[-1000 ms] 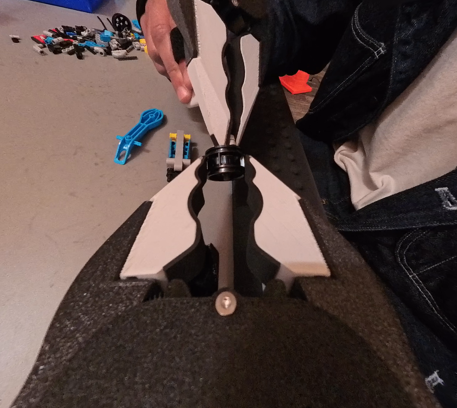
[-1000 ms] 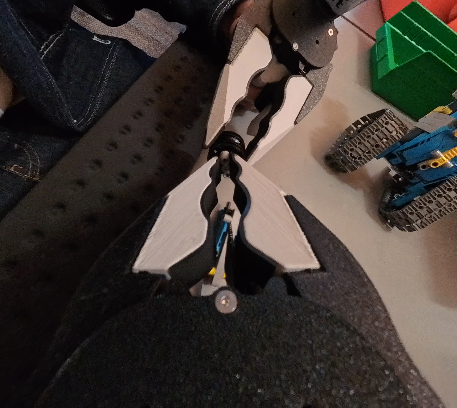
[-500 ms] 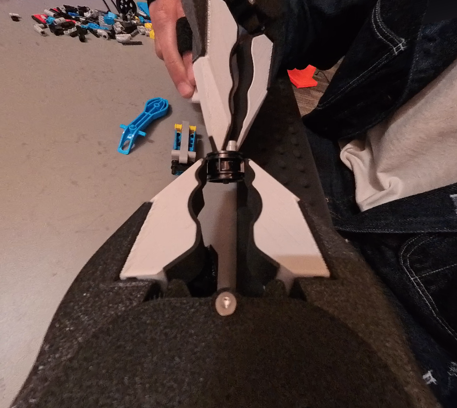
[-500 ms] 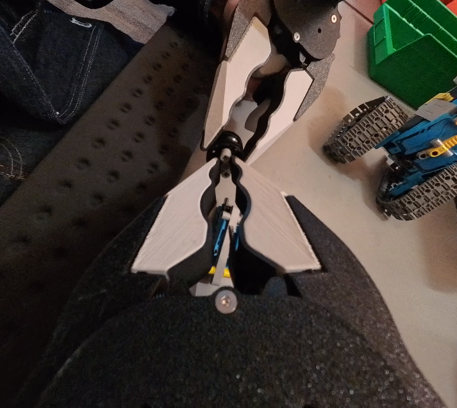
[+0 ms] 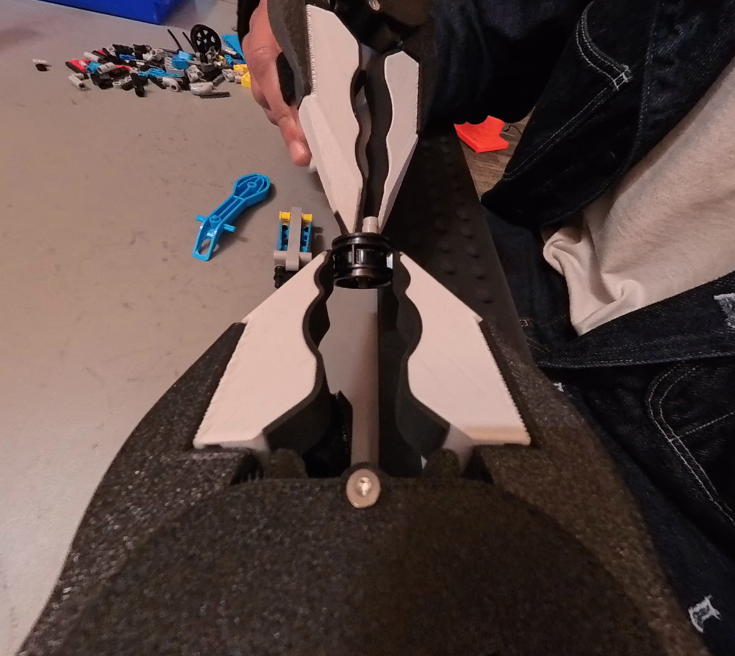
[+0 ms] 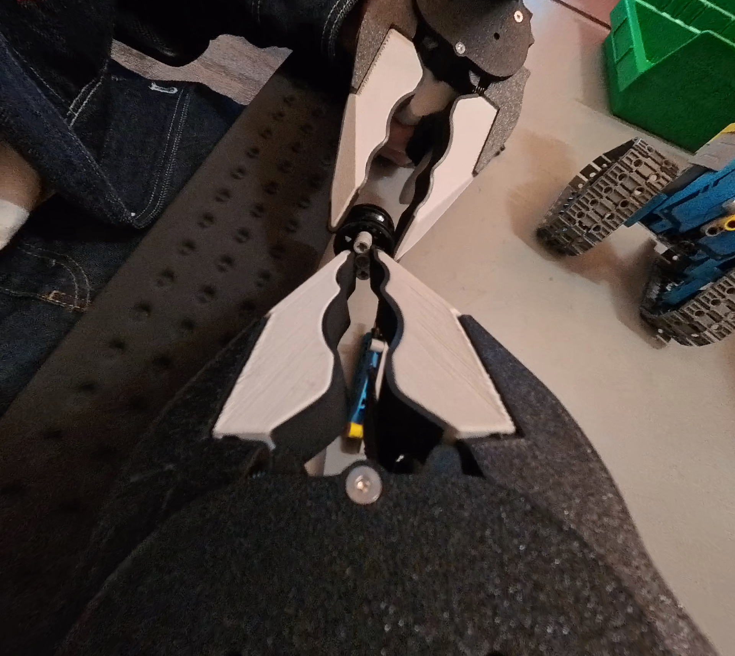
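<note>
The left gripper point(image 5: 361, 263) is gripping a small black wheel hub point(image 5: 361, 259) between its fingertips, the fingers closed on the hub's rim so that its bore is facing the opposite tool. The right gripper point(image 6: 362, 259) is meeting it tip to tip, its fingers closed on a dark pin piece carrying a light grey axle point(image 6: 362, 241); the grey end is sitting at the hub's centre, and whether it is seated inside cannot be told. The axle's long axis is running in line with the right fingers and through the hub's bore, so the two tools are opposing each other almost nose to nose above the near edge of the grey table point(image 5: 99, 279). A small blue and yellow assembly point(image 5: 295, 237) is lying on the table just beside the left fingertips, with a blue lever-shaped tool point(image 5: 230, 213) near it and a scatter of loose parts point(image 5: 159, 70) well apart. A tracked blue vehicle point(image 6: 656, 255) and a green bin point(image 6: 676, 52) are standing beyond the left gripper in the right wrist view.
</note>
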`<state>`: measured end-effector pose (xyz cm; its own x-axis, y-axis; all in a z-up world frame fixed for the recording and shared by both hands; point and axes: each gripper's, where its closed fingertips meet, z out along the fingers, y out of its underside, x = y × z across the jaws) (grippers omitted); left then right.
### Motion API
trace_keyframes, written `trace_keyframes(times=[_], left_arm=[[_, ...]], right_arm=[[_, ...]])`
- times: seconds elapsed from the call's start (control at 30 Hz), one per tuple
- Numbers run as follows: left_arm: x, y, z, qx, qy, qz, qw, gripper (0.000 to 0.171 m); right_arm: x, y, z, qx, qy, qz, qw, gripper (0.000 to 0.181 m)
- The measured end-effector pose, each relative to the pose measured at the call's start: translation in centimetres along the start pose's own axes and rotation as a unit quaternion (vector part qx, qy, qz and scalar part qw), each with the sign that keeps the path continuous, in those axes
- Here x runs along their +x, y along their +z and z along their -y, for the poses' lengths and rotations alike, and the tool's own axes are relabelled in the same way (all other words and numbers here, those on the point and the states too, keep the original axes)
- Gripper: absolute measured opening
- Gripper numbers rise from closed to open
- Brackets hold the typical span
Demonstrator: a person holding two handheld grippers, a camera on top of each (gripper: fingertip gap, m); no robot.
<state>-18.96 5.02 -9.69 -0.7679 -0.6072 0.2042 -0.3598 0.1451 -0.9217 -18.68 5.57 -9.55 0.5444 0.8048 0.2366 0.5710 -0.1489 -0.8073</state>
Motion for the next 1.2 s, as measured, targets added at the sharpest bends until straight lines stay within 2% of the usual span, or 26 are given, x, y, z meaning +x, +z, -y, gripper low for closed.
trace_keyframes(times=[0.33, 0.37, 0.43, 0.53, 0.7, 0.77, 0.83, 0.9, 1.0, 1.03, 1.07, 1.13, 1.2], left_arm=[[-0.5, -0.4, 0.1, 0.007, 0.009, 0.022, 1.000, 0.027], [-0.5, -0.5, 0.2, 0.010, 0.010, 0.022, 1.000, 0.021], [-0.7, -0.2, -0.2, -0.004, 0.005, 0.026, 1.000, 0.019], [-1.2, -0.4, 0.0, 0.003, 0.007, 0.047, 0.999, 0.020], [-2.4, -0.4, 0.7, 0.016, 0.027, 0.107, 0.994, 0.022], [-2.5, -0.5, 0.7, 0.013, 0.012, 0.101, 0.995, 0.022], [-2.6, -1.0, 1.5, 0.037, 0.008, 0.106, 0.994, 0.024], [-2.7, -1.1, 1.7, 0.044, 0.003, 0.111, 0.993, 0.032], [-3.0, -0.2, 0.7, 0.005, 0.004, 0.120, 0.993, 0.040], [-2.8, 0.1, 0.4, -0.007, 0.013, 0.117, 0.993, 0.040], [-2.5, 0.4, 0.3, -0.016, 0.021, 0.113, 0.993, 0.032], [-2.6, 0.4, 0.4, -0.013, 0.023, 0.119, 0.993, 0.032], [-2.3, 0.2, 0.5, -0.005, 0.019, 0.109, 0.994, 0.032]], right_arm=[[0.2, -0.3, -0.5, 0.001, 0.020, 0.009, 1.000, 0.005], [0.2, -0.4, -0.2, 0.015, 0.032, 0.013, 0.999, 0.004], [0.4, -0.1, -1.0, -0.003, 0.036, 0.018, 0.999, 0.005], [0.9, -0.1, -0.9, 0.011, 0.070, 0.018, 0.997, 0.005], [2.3, -0.5, -0.7, 0.080, 0.238, 0.069, 0.965, 0.005], [2.3, -0.4, -0.7, 0.087, 0.252, 0.073, 0.961, 0.005], [2.7, -0.8, -0.1, 0.110, 0.272, 0.077, 0.953, 0.005], [2.9, -1.1, 0.2, 0.125, 0.284, 0.077, 0.947, 0.005], [2.8, -1.0, 0.3, 0.126, 0.288, 0.065, 0.947, 0.005], [2.7, -0.8, 0.4, 0.121, 0.287, 0.060, 0.949, 0.005], [2.5, -0.8, 0.5, 0.115, 0.281, 0.057, 0.951, 0.005], [2.6, -0.8, 0.0, 0.100, 0.270, 0.046, 0.956, 0.005], [2.3, -0.9, 0.1, 0.107, 0.286, 0.057, 0.951, 0.005]])
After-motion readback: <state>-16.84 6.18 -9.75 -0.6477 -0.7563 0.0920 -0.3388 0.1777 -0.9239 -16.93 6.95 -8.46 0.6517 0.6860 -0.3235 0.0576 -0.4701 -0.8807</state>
